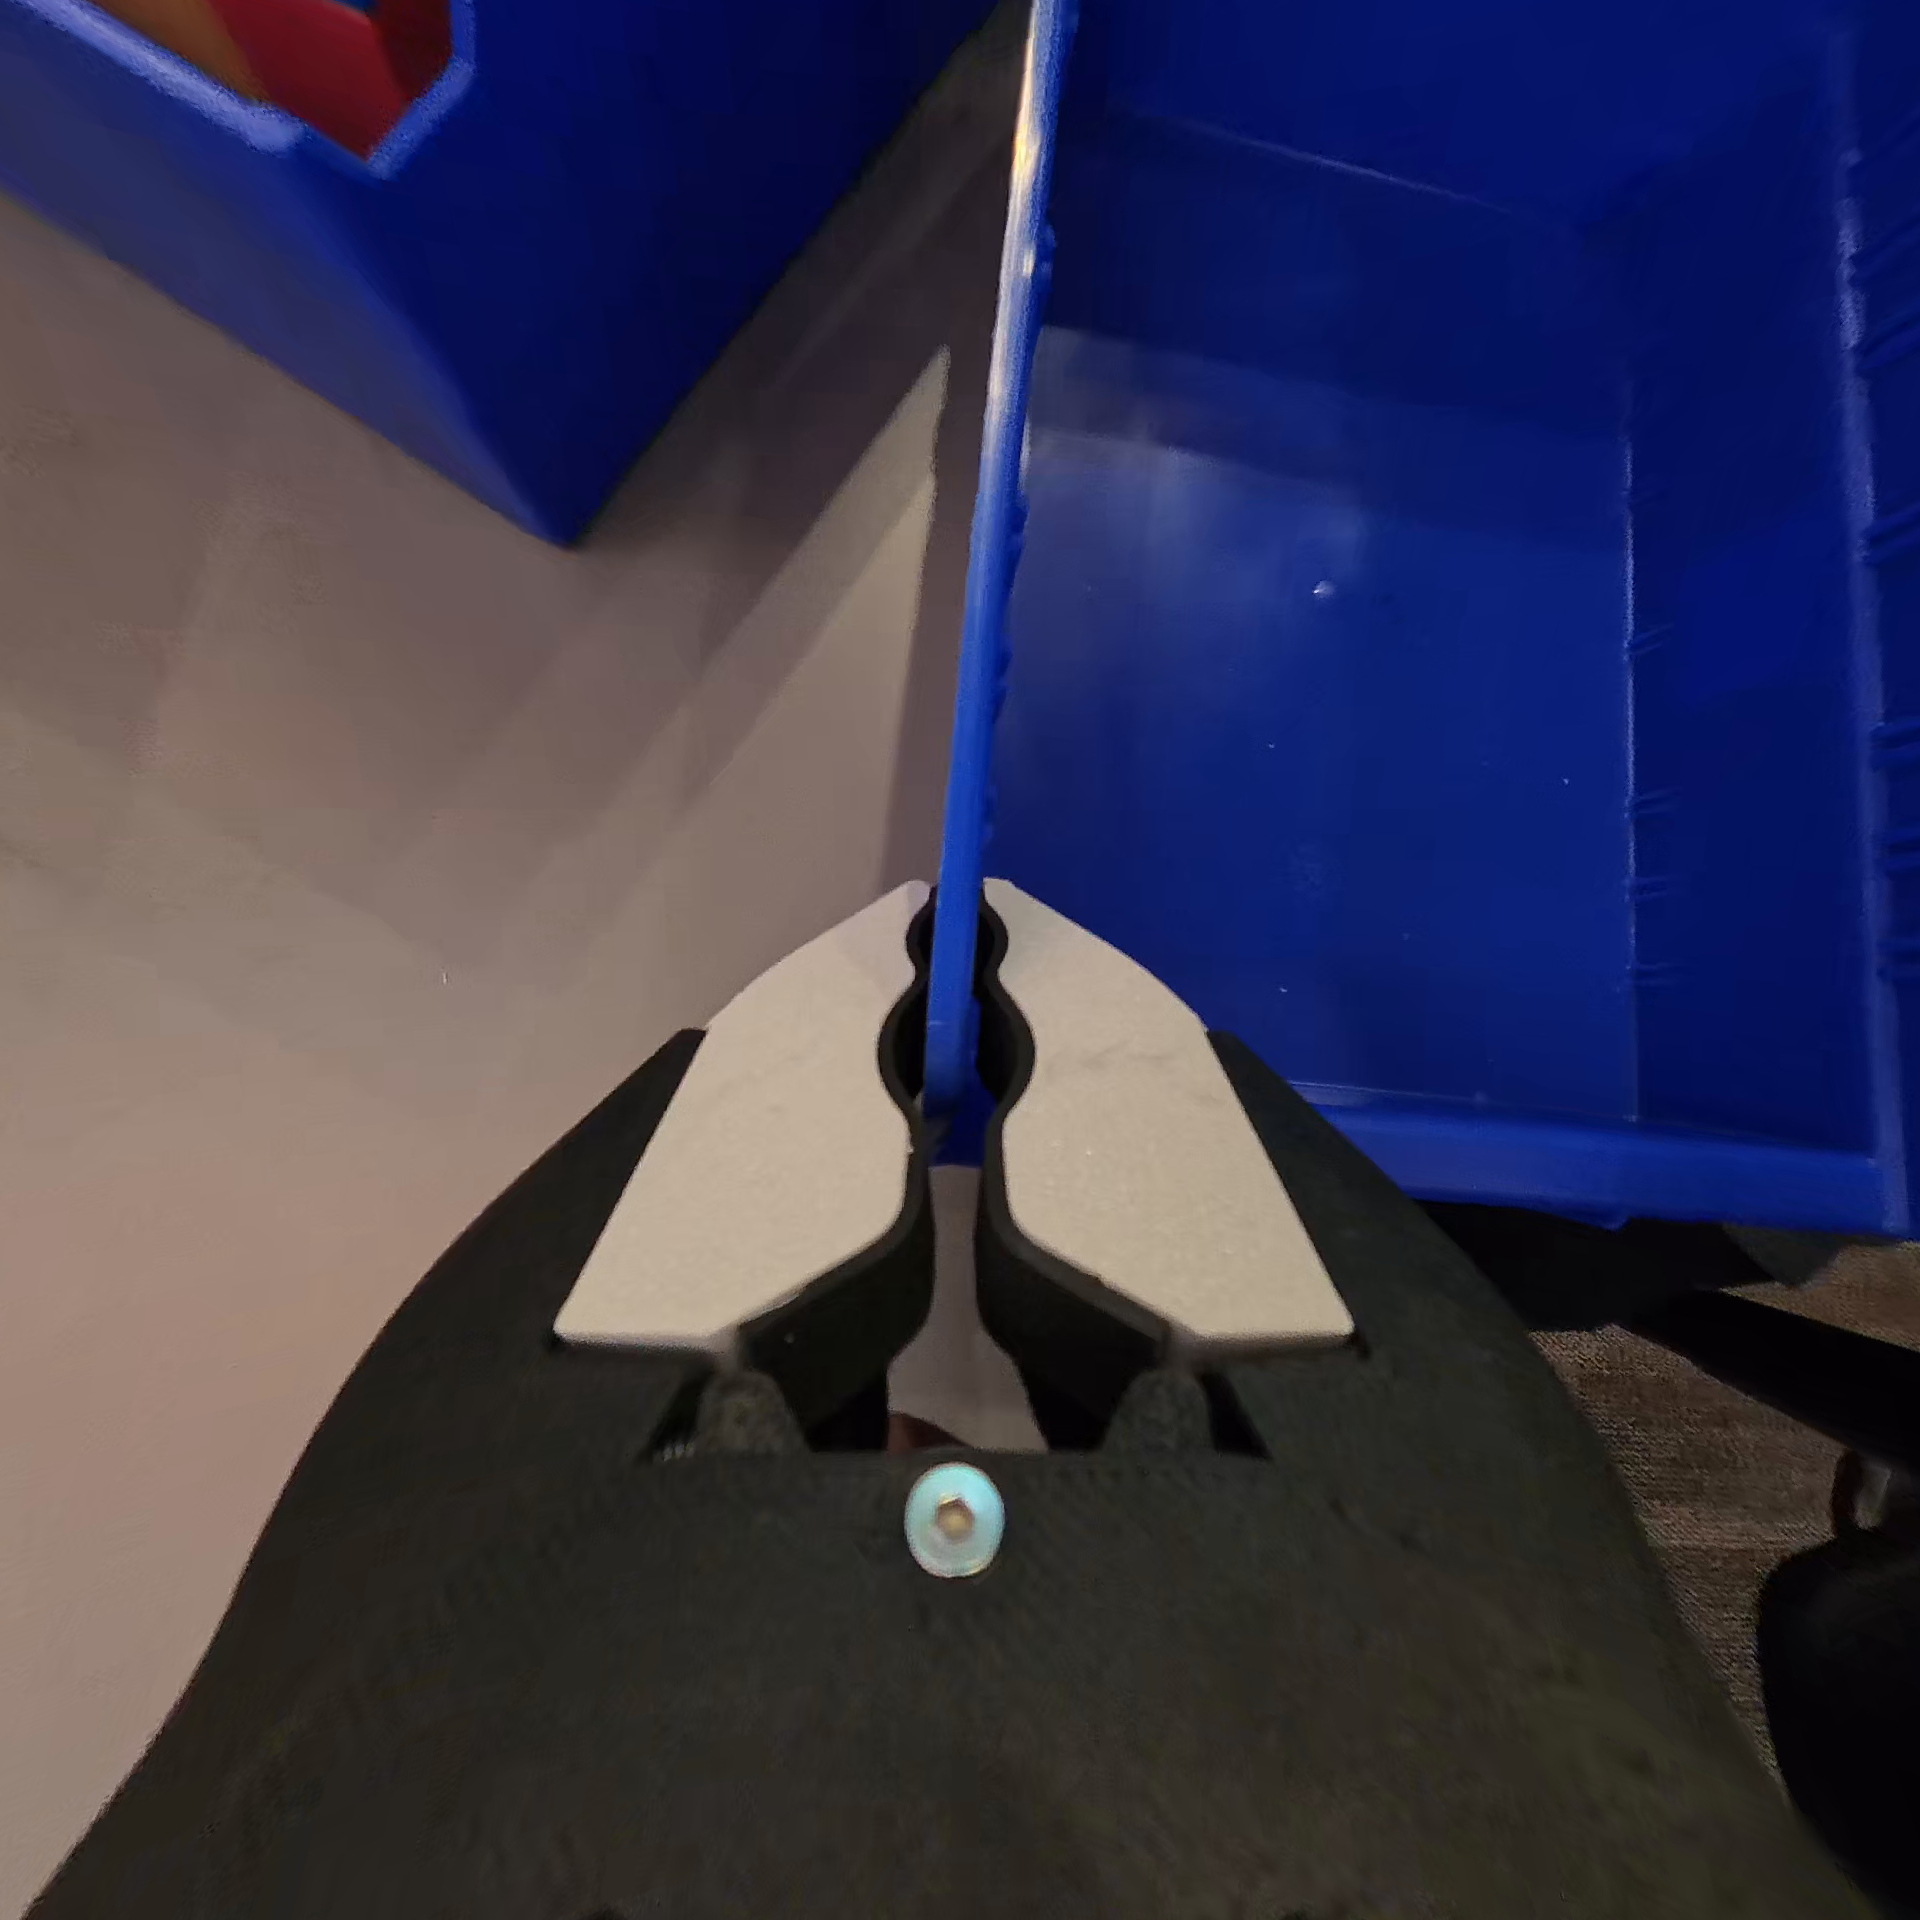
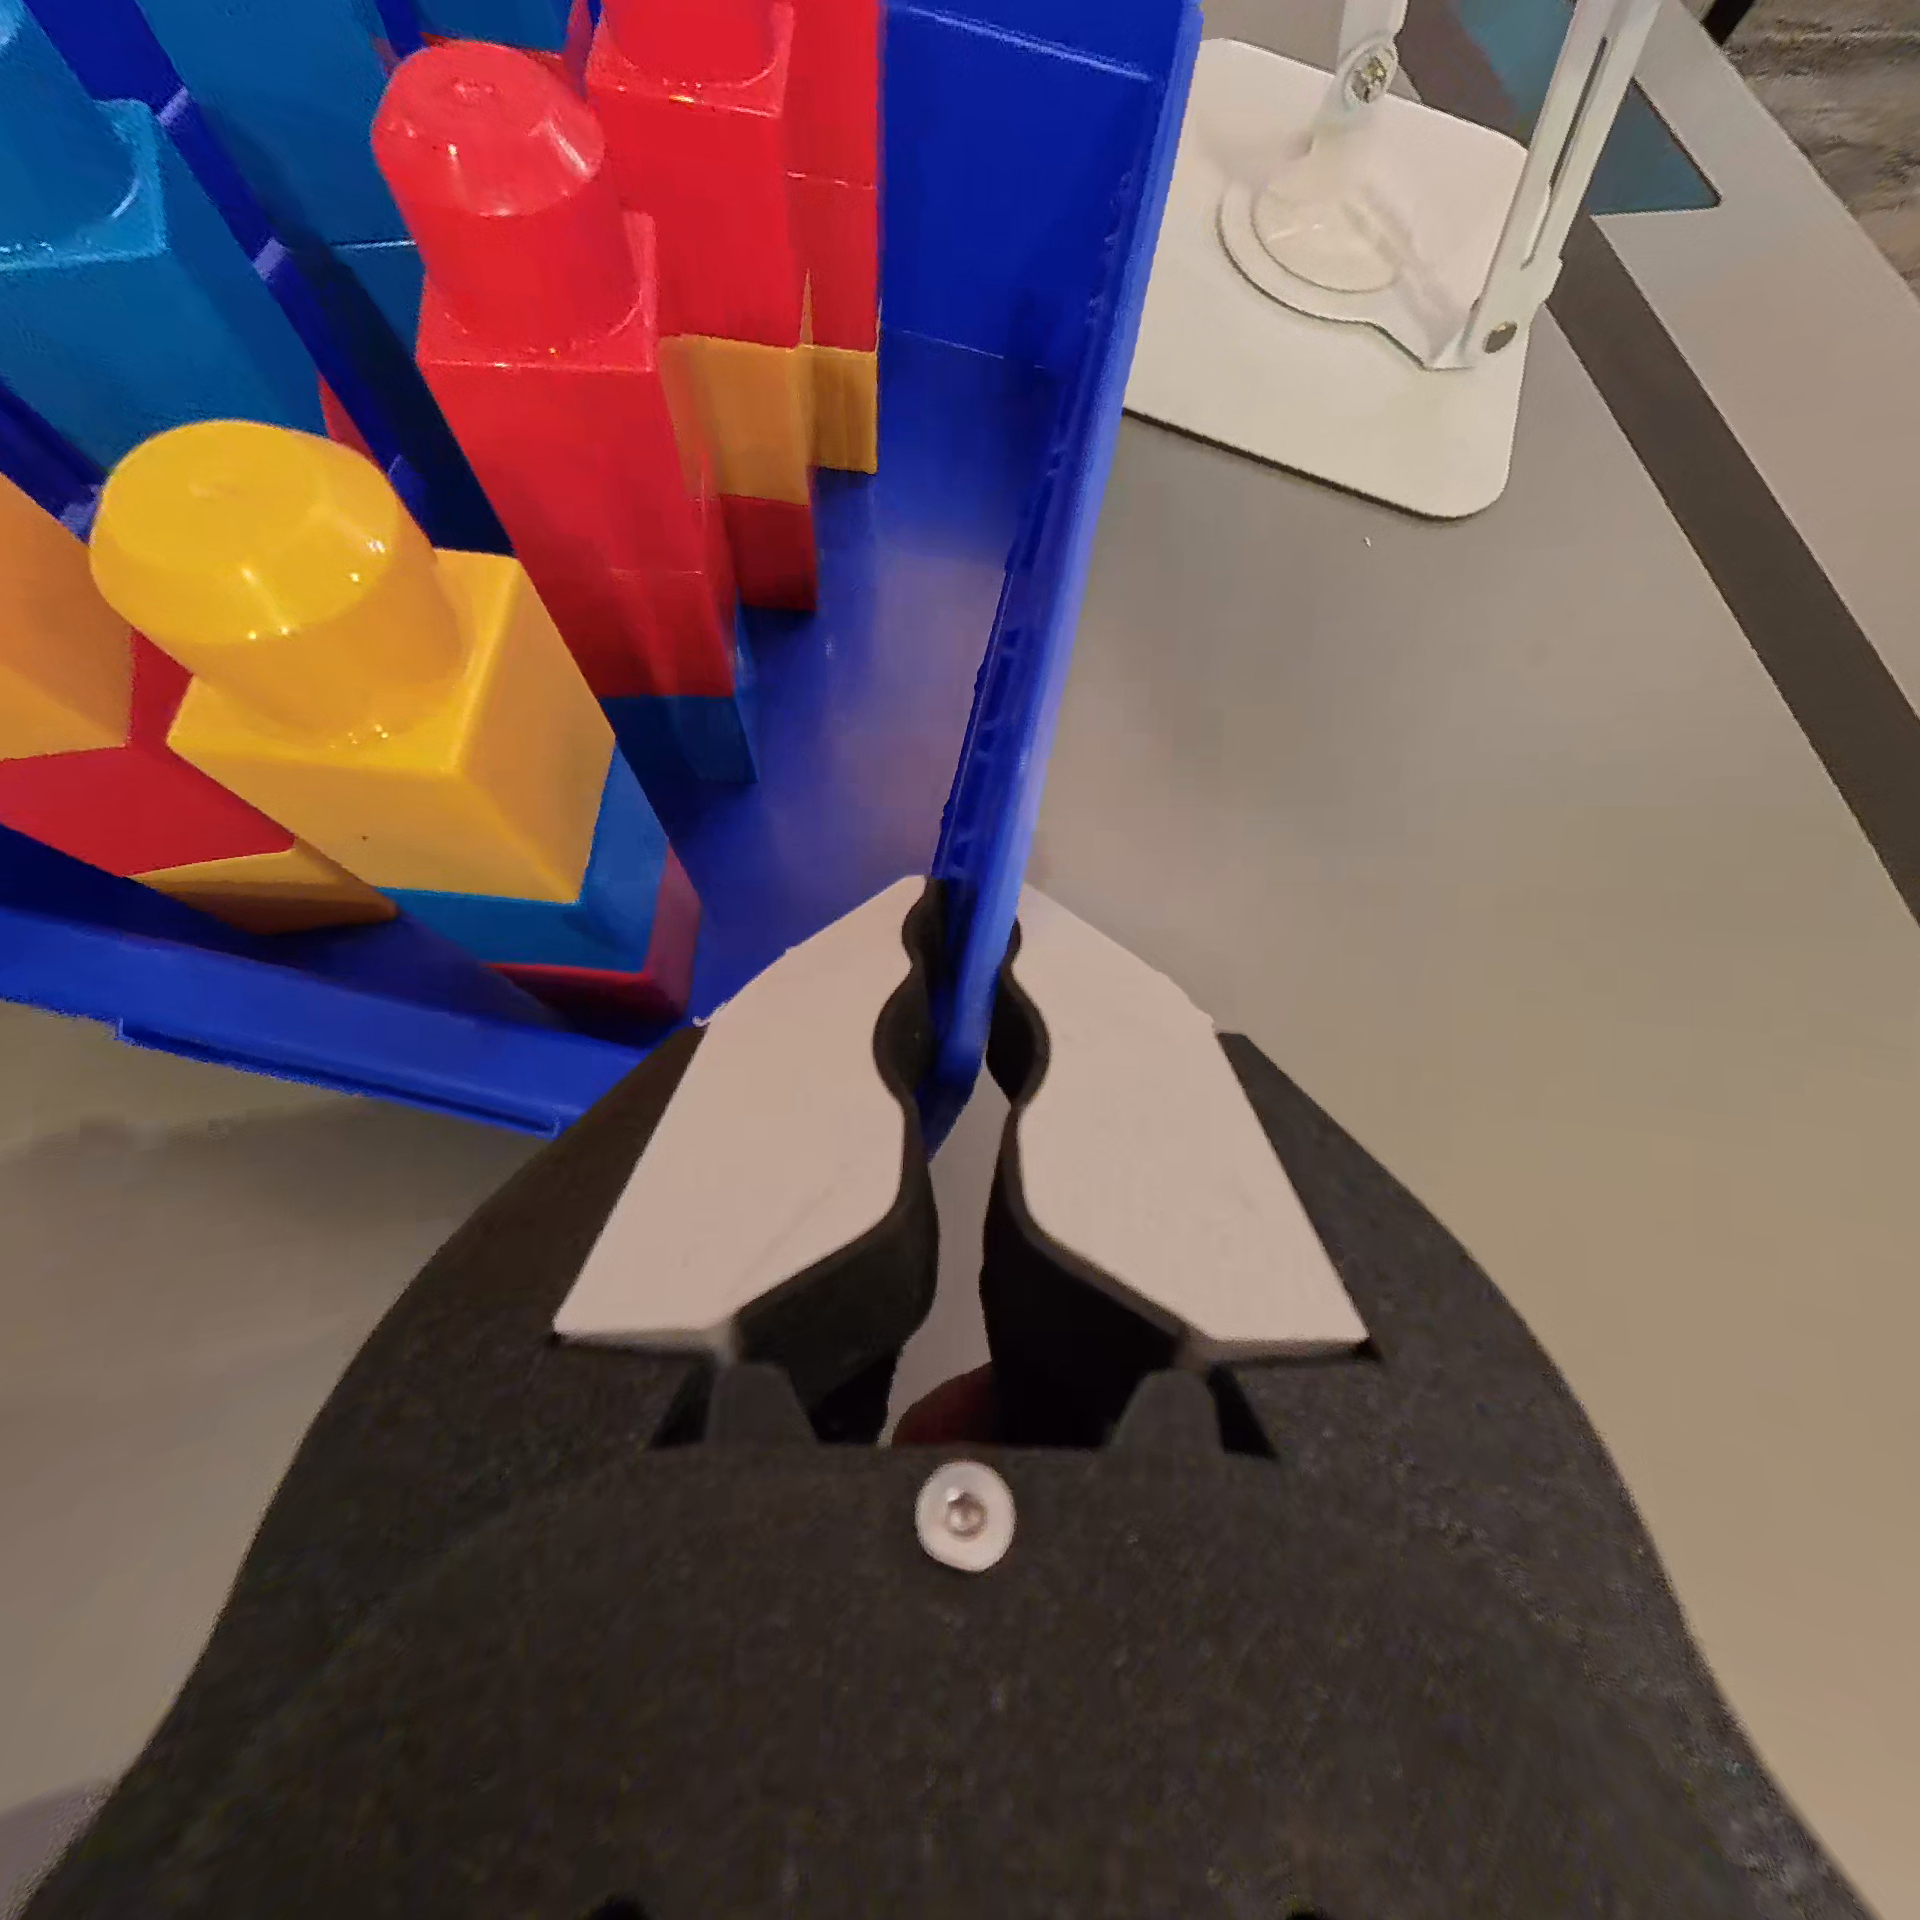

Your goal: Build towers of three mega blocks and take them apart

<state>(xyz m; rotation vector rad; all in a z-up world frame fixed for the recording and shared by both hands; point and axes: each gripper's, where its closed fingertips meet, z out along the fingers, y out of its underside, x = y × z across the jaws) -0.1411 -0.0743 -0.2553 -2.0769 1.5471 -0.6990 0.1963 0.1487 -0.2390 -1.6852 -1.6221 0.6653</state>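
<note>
Two blue bins are each pinched by a rim: the left gripper (image 1: 957, 914) clamps the empty bin's wall (image 1: 987, 623), the right gripper (image 2: 964, 914) the wall (image 2: 1023, 665) of the bin holding upright mega block towers (image 2: 582, 416). Thin, stiff plastic likely flexes; the loaded bin is probably heavier, so a deep bite near the corner seems wise.

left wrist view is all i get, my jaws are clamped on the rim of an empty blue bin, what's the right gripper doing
Observer: The right gripper is shut on the rim of the other blue bin.
Operator: anything in that one
Observer: Yes, stacked mega blocks: a yellow-topped tower nearest and a red-topped tower behind it.
Operator: what's beyond it
Observer: A white stand on the grey table.
</note>
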